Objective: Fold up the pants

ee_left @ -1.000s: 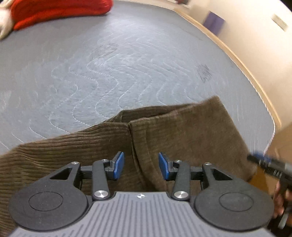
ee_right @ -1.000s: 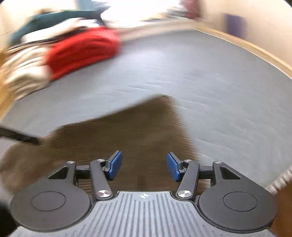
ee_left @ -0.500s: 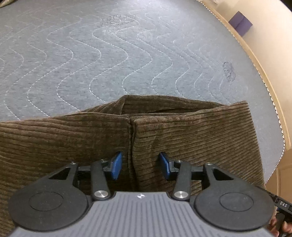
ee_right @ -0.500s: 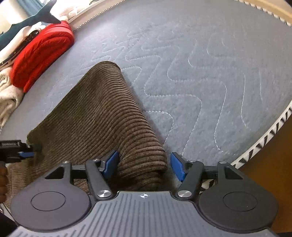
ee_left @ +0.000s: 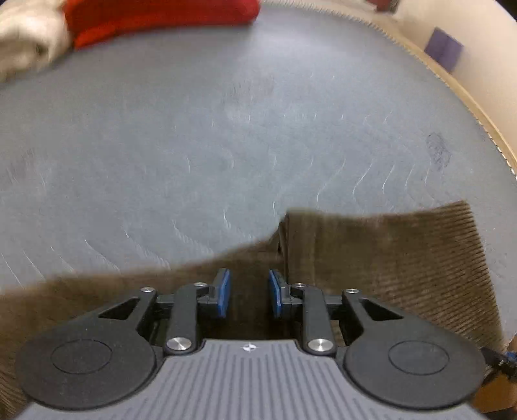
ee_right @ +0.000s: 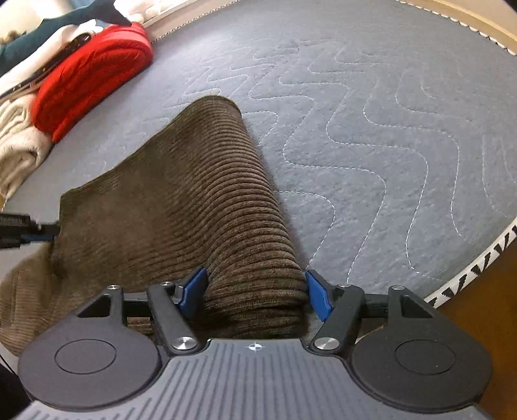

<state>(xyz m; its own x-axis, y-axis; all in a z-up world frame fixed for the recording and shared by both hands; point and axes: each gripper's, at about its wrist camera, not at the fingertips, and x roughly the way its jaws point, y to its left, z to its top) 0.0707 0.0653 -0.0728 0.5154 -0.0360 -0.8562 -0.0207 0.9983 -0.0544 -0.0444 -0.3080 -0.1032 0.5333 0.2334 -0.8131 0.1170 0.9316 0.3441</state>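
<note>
While 2 jaws stand spread around brown pants (ee_right: pixel 194 206), a red bundle (ee_right: pixel 90 80) lies well apart on the quilt (ee_right: pixel 371 129).

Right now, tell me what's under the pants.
The pants lie on the grey quilted mat, which shows all around them. Whatever lies directly beneath the cloth is covered.

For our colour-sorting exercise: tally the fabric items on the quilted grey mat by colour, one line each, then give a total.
Brown: 1, the corduroy pants
Red: 1, the folded red garment
Cream: 1, the cream garment
Dark teal: 1, the teal garment
Total: 4
</note>
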